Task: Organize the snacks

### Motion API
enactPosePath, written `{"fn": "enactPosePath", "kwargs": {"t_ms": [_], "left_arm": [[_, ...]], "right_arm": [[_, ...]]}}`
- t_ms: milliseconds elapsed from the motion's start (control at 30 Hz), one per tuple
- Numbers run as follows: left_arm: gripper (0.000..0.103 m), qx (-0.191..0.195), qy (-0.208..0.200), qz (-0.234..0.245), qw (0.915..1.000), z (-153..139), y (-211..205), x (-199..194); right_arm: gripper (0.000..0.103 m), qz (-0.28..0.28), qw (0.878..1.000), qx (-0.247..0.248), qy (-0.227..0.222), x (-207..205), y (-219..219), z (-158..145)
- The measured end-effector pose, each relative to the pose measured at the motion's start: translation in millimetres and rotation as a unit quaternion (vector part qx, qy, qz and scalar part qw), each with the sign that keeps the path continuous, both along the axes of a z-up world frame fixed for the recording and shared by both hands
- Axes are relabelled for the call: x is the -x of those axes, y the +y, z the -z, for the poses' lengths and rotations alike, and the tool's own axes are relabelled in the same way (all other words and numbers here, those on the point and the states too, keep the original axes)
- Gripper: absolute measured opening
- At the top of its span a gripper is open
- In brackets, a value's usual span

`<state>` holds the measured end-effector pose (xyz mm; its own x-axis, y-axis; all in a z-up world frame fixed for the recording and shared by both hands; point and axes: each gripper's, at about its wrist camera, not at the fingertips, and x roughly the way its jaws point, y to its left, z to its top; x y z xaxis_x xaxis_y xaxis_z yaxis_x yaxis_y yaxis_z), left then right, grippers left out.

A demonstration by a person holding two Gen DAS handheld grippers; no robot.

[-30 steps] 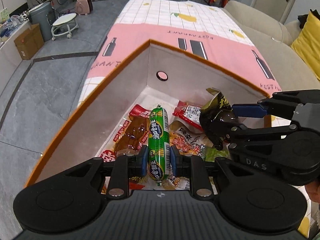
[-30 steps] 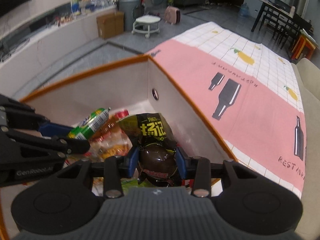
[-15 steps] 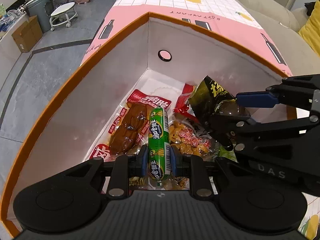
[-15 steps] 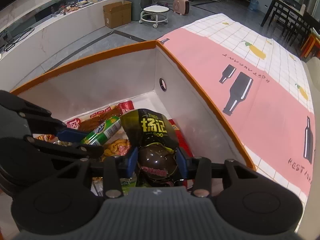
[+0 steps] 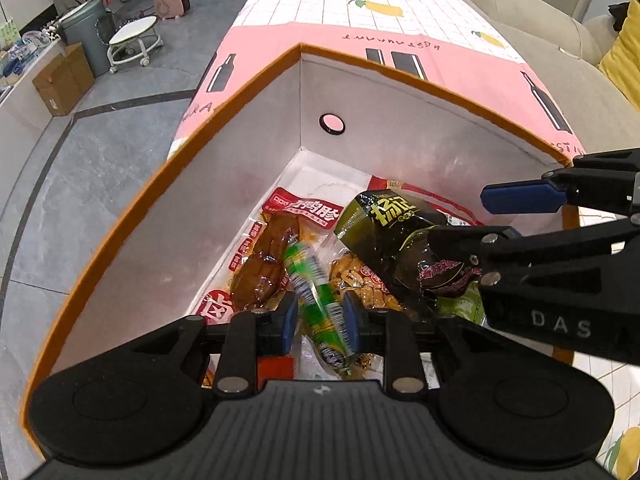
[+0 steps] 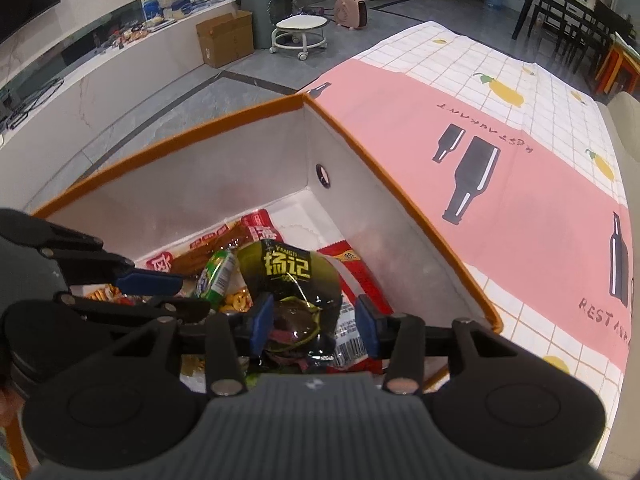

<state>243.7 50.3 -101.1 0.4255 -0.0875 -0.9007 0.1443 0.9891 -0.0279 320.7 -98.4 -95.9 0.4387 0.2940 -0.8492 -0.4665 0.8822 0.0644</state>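
Left gripper (image 5: pixel 320 322) jaws just opened, blurred green plastic sausage stick (image 5: pixel 316 294) loose between. Right gripper (image 6: pixel 316 326), at 3 o'clock, jaws just opened around glossy black snack pouch (image 6: pixel 294 280). Both inside orange-rimmed white box (image 5: pixel 132 216).

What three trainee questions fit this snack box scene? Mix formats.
1. True or false: the orange-rimmed white storage box holds no snacks.
2. Between the pads of the left gripper: A a green plastic-wrapped sausage stick, B a glass jar, C a metal spoon?
3. Which snack is between the pads of the right gripper?
Key: 1 false. 2 A. 3 the dark glossy packet with yellow lettering. Both jaws have just been opening; neither snack looks clamped.
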Motion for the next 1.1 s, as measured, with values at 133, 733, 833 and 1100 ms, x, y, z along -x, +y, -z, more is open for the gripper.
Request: {"fn": "enactPosePath", "kwargs": {"t_ms": [133, 733, 833, 1100], "left_arm": [[0.051, -0.004, -0.013, 0.002, 0.9999, -12, 0, 7], [0.077, -0.072, -0.197, 0.002, 0.9777, -106, -20, 78], [0.079, -0.071, -0.226, 0.007, 0.9714, -117, -25, 92], [0.083, -0.055, -0.264, -0.018, 0.9627, -133, -25, 122]], "right_arm": [[0.050, 0.009, 1.000, -0.006, -0.002, 3, -4, -9], [0.083, 0.075, 0.990, -0.085, -0.082, 66, -39, -90], [0.087, 0.094, 0.985, -0.106, -0.100, 86, -50, -102], [0.091, 0.140, 0.970, -0.122, -0.154, 145, -76, -124]]}}
